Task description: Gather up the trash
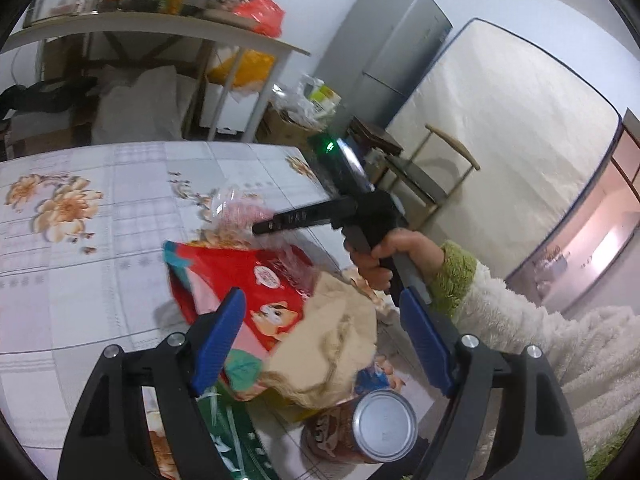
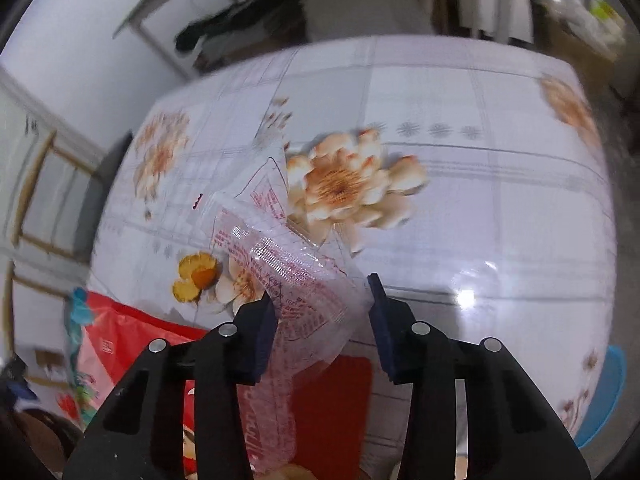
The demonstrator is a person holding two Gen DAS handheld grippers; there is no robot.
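Observation:
A pile of trash lies at the near edge of the floral table (image 1: 80, 272): a red snack bag (image 1: 256, 280), a crumpled beige paper (image 1: 336, 344), a drink can (image 1: 372, 428) on its side and a green wrapper (image 1: 232, 432). My left gripper (image 1: 320, 340) is open, its blue fingers on either side of the beige paper and red bag. A clear plastic wrapper with red print (image 2: 288, 276) lies between the open jaws of my right gripper (image 2: 320, 312). The right gripper (image 1: 280, 220) also shows in the left view over the clear wrapper (image 1: 236, 208). The red bag (image 2: 120, 344) lies at lower left in the right view.
A shelf table (image 1: 160, 28) with jars and bags stands behind the table. A grey fridge (image 1: 384, 52), a mattress (image 1: 500, 128) against the wall and a chair (image 1: 432, 168) are to the right. A blue object (image 2: 608, 392) sits past the table's right edge.

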